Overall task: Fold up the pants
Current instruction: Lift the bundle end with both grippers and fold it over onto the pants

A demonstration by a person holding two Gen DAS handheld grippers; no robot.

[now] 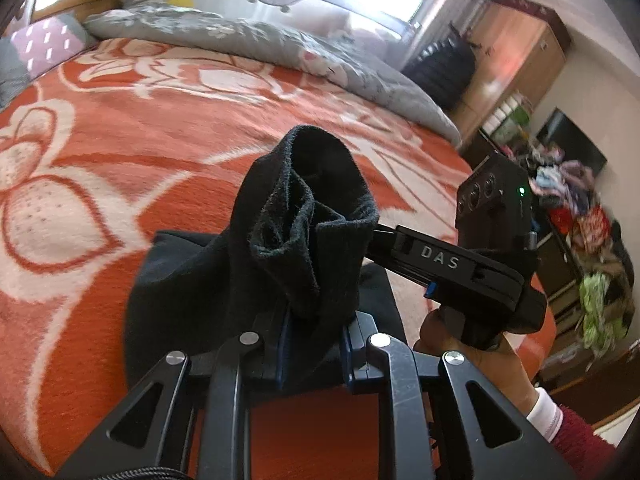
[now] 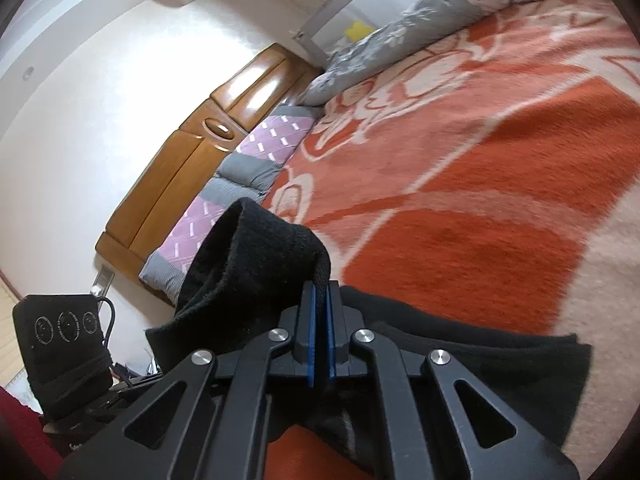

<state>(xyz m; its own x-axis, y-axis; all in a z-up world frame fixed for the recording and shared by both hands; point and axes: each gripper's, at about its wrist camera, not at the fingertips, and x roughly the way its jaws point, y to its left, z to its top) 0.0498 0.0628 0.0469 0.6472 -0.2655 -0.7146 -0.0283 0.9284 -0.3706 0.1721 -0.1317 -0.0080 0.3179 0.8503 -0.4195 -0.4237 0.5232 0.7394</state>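
Black pants (image 1: 304,216) hang bunched between both grippers above an orange and white floral blanket (image 1: 140,152) on a bed. My left gripper (image 1: 314,336) is shut on a thick fold of the pants, which rises in front of it. My right gripper (image 2: 320,308) is shut on a thin edge of the pants (image 2: 256,256), blue pads close together. In the left wrist view the right gripper (image 1: 376,240) comes in from the right, held by a hand (image 1: 472,352), and bites into the same bunch. More black fabric (image 2: 500,368) lies low on the blanket.
A grey floral duvet (image 1: 256,40) lies along the far side of the bed. Pink and grey pillows (image 2: 240,168) sit against a wooden headboard (image 2: 192,152). A pile of clothes (image 1: 580,240) and a wooden wardrobe (image 1: 516,64) stand beyond the bed's right edge.
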